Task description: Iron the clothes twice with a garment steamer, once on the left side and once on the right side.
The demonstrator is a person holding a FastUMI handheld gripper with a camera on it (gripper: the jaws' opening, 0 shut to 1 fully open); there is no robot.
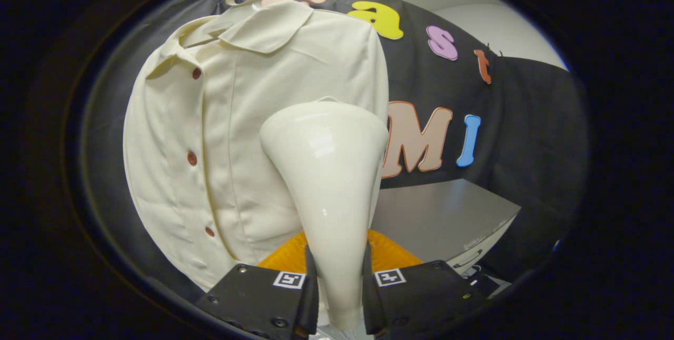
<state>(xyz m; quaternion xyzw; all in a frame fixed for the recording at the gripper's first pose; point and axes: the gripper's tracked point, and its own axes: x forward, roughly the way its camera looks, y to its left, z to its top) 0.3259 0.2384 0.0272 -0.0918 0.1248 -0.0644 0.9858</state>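
Observation:
A cream short-sleeved shirt [237,135] with brown buttons hangs on a hanger against the black cloth wall. My gripper [339,282] is shut on the handle of a glossy cream garment steamer [329,171]. Both black fingers press its narrow neck. The steamer's wide head rises just ahead of the fingers. It stands in front of the shirt's lower right part, right of the button row. Whether the head touches the fabric cannot be told. The head hides part of the shirt behind it.
An orange object [389,256] lies low behind the steamer's handle, just beyond the fingers. A grey table top [442,219] stretches to the right, with a drawer front [471,256] at its edge. The black cloth wall [526,135] closes the back.

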